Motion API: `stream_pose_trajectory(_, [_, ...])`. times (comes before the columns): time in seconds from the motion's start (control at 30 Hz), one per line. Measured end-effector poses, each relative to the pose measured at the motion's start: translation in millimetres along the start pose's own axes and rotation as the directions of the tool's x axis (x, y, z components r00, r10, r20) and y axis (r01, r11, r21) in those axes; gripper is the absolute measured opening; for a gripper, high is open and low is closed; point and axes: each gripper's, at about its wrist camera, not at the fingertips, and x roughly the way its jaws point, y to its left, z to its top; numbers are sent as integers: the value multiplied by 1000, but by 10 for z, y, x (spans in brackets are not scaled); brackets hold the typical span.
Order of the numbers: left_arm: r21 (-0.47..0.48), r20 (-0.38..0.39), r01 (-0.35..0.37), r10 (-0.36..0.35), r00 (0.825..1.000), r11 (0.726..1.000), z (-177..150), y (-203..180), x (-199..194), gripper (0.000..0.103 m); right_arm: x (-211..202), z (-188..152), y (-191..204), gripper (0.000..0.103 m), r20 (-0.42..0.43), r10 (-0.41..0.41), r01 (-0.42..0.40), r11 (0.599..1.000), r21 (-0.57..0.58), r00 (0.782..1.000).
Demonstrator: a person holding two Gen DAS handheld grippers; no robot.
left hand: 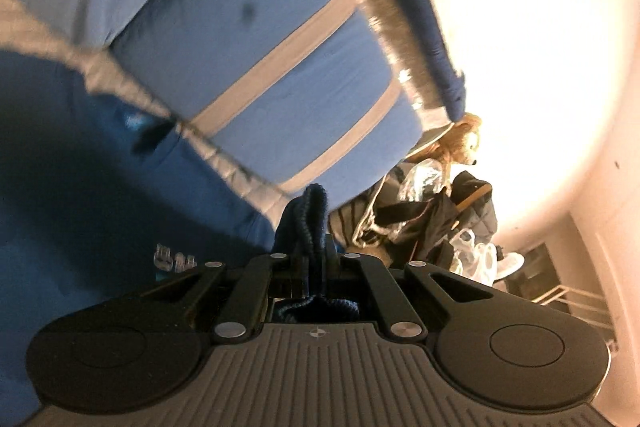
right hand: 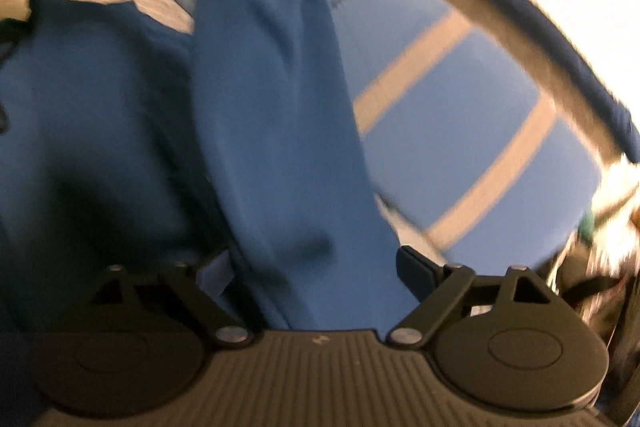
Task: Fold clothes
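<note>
Sweater (right hand: 272, 115), soft blue knit, is hanging limp and stretchy from the left gripper (left hand: 316, 251), jaws clamping its ribbed edge, while the right gripper (right hand: 316, 267) is gaping around the drape, best pinched at a hem.

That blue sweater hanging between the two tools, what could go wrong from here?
1. The left gripper pinches only a narrow ribbed edge of the blue sweater; it could slip out.
2. The right gripper stands open around the cloth, so one grip bears it all.
3. The hanging sweater may bunch on the striped blue mattress.
</note>
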Motion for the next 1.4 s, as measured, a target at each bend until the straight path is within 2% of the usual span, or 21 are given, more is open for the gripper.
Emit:
stream_pose_trajectory(0.13, [39,37,1,-2,999,999,77,-124,-124,5,186,-221,-161,95,-52,-74,79,992,94,996])
stream_pose_trajectory(0.27, [53,74,-1,-3,997,999,171,-189,-244,5,300,-405,-426,95,-101,-87,113,953,280,991])
stream_pose_trajectory(0.47, [47,143,-12,5,990,999,351,-200,-485,5,402,-604,-877,95,-141,-17,93,830,550,990])
stream_pose_trajectory(0.6, [43,175,-40,32,984,998,456,-158,-633,5,524,-626,-1058,95,-157,55,61,755,653,986])
stream_pose_trajectory(0.67, [42,183,-63,54,982,997,495,-111,-715,5,556,-623,-1093,95,-154,86,39,743,668,984])
stream_pose_trajectory(0.87, [59,188,-148,135,973,987,568,105,-958,5,512,-539,-984,93,-158,117,1,801,599,981])
stream_pose_trajectory(0.93, [70,183,-177,162,970,982,572,198,-1035,5,460,-520,-917,89,-146,115,-12,824,566,983])
stream_pose_trajectory(1.13, [94,149,-291,276,950,952,536,557,-1189,5,364,-482,-673,64,-118,127,-66,906,419,985])
stream_pose_trajectory(1.2, [116,122,-327,313,942,938,480,685,-1211,5,346,-463,-611,45,-112,141,-87,915,394,984])
stream_pose_trajectory(1.27, [155,101,-366,354,930,917,415,785,-1224,5,325,-435,-560,34,-105,153,-103,920,377,983])
stream_pose_trajectory(1.4, [233,61,-425,423,904,875,278,953,-1259,5,293,-376,-514,25,-97,153,-106,921,374,983])
